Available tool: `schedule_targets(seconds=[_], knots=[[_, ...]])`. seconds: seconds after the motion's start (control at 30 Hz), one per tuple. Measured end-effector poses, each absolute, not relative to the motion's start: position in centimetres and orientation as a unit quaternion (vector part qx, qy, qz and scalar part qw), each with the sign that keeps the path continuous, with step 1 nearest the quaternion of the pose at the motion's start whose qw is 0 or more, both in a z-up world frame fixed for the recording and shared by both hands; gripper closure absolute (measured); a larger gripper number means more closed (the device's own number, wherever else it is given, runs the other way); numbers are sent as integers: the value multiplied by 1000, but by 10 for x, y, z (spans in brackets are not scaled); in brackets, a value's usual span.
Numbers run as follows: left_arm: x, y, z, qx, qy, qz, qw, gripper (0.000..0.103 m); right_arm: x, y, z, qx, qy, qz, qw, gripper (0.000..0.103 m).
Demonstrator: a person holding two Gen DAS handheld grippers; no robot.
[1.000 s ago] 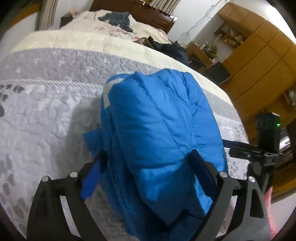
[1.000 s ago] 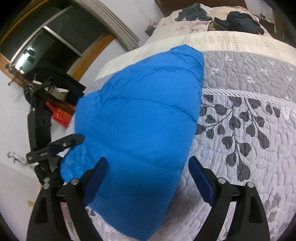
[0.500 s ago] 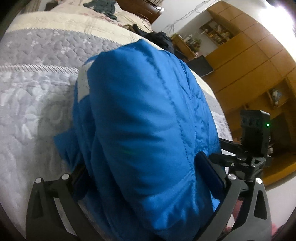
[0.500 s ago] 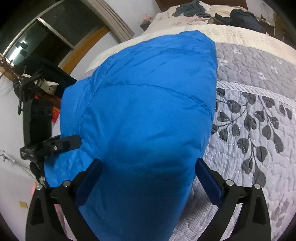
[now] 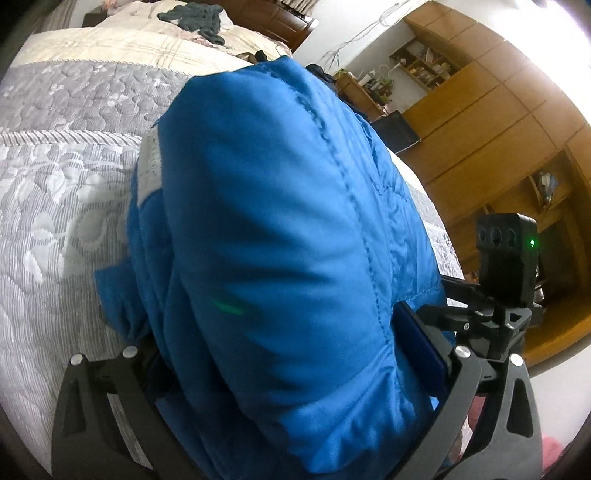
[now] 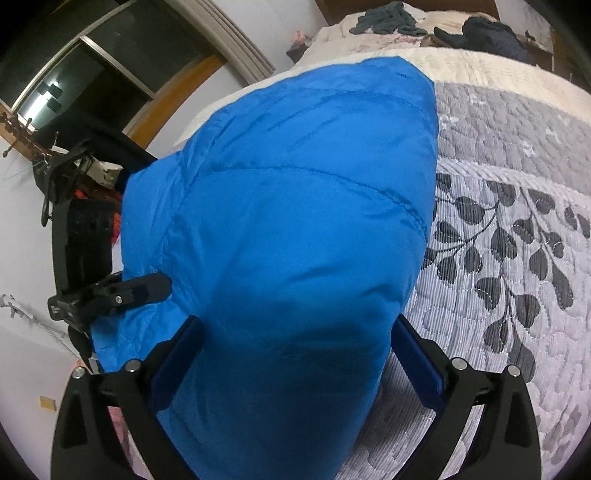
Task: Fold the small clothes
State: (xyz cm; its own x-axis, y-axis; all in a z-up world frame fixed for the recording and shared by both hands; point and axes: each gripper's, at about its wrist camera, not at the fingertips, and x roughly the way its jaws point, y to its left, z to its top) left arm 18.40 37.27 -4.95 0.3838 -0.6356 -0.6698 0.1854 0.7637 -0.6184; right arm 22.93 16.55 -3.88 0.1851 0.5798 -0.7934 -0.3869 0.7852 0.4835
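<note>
One blue puffer jacket [image 5: 280,236], quilted, bundled into a thick wad, fills the middle of both wrist views. It sits between the fingers of both tongs at once, bulk bulging forward past the fingertips and over the bed quilt [image 5: 55,206]. White patch [image 5: 149,168] on the jacket's edge, up and left of the left tongs. Loose blue flap sticks out low, toward the left finger of the left tongs.

Left tongs [image 5: 288,354]: spread wide, blue pad of the right finger [image 5: 419,347] pressed against the jacket side; left finger mostly hidden under fabric. Fingers straddle the wad, clamped around it as far as it shows.

Right tongs [image 6: 291,354]: also spread wide, both blue pads flank the jacket, touching it on each side, grasping the bundle. Left tongs visible from here as a black arm poking into the jacket, left of the right tongs.

Right of the right tongs: quilt with dark leaf print [image 6: 517,258], grey-white. Ahead of both: cream band of bedding, then a dark green garment [image 6: 388,16] and a dark jacket pile [image 6: 491,35] far up the bed, well apart from the blue one. Right of the left tongs: wooden wardrobe [image 5: 491,122], shelves. Left of the right tongs: dark window [image 6: 92,70], white wall.
</note>
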Motion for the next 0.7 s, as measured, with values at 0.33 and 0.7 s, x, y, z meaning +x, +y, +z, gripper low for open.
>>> schedule_targets(seconds=[0.33,0.7], knots=[[184,366,-49,-226,486,-245,808,6,235,153,-44,122,549,345,751,19],[168,342,-34,-244,458,-292,804,33,216,102,-19,137,521,384,750,53]])
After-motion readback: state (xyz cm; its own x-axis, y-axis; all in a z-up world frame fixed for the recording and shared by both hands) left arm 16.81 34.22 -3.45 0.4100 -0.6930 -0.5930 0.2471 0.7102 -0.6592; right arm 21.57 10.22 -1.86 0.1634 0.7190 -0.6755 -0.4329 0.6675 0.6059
